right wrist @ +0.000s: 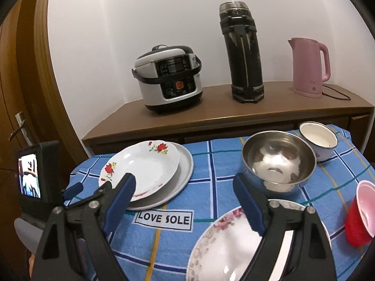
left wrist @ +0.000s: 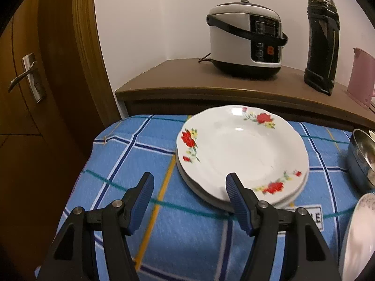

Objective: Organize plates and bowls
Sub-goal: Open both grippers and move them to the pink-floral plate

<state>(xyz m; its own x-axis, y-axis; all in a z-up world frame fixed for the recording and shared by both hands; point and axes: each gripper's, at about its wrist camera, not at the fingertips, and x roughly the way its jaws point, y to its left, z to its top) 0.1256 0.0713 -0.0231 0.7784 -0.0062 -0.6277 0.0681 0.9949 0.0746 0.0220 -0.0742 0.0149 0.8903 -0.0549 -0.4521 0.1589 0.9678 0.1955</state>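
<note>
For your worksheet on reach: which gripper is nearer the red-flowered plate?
Left. The left gripper hovers at the red-flowered plate's near rim; the right gripper sits farther right, over the pink-flowered plate.

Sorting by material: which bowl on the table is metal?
The steel bowl mid-table; the white enamel one behind it and the red one are not.

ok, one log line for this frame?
left gripper: open, empty | right gripper: open, empty | red-rose plate: stacked on plain plate | steel bowl: unstacked

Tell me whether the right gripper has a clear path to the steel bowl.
Probably yes. The right gripper has its jaws open and empty, and the steel bowl sits just ahead, slightly right. Only the pink-flowered plate lies beneath the jaws, not in the way.
</note>
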